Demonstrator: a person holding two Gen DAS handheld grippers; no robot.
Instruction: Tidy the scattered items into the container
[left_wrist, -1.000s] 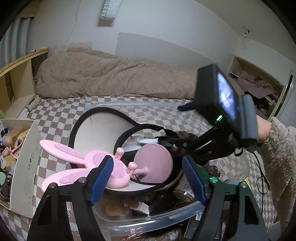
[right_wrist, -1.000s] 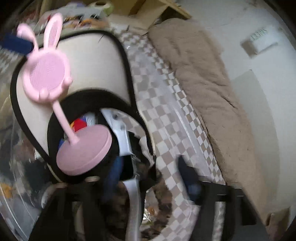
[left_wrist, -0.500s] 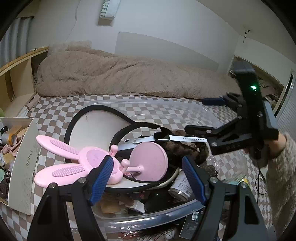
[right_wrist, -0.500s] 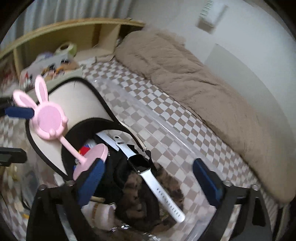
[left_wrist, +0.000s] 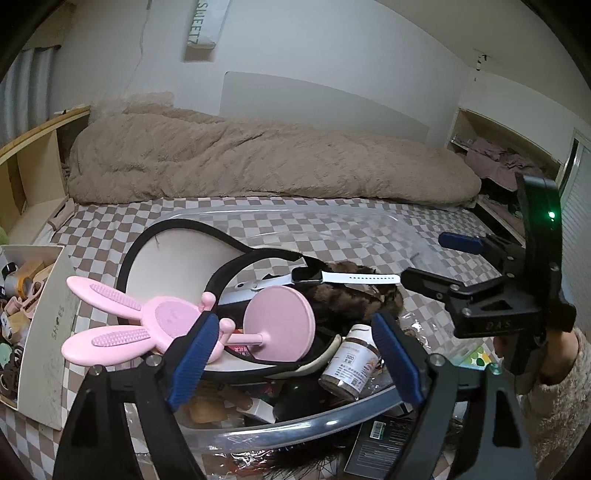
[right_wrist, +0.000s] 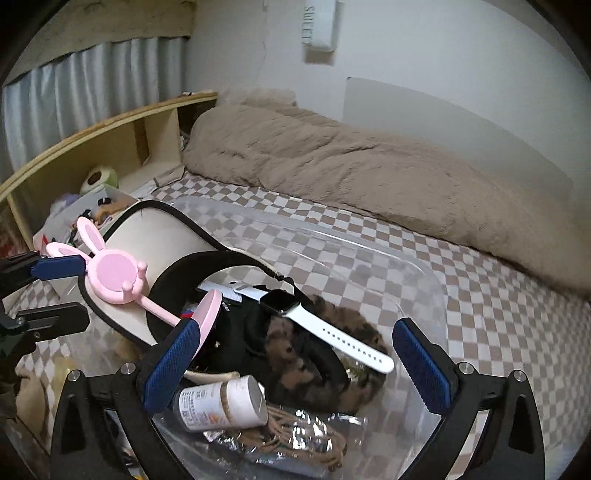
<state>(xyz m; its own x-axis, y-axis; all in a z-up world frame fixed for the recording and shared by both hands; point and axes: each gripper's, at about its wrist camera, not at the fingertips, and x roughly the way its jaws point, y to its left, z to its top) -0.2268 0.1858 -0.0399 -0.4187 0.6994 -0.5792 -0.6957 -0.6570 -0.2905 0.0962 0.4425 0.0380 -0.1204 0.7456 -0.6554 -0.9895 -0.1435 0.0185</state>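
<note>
A clear plastic bin sits on the checkered bed, piled with items. On top lie a white smartwatch, a pink bunny phone stand, a black-rimmed cream visor, a brown furry item and a small bottle. My left gripper is open and empty at the bin's near rim. My right gripper is open and empty above the bin's right side, just off the watch strap; it also shows in the left wrist view.
A white box of small items stands left of the bin. A dark flat package lies by the bin's near corner. A beige blanket runs along the wall. Wooden shelves stand at the left.
The right gripper has let go of the white smartwatch, which now lies on the pile, and has drawn back to the right. The left gripper has barely moved.
</note>
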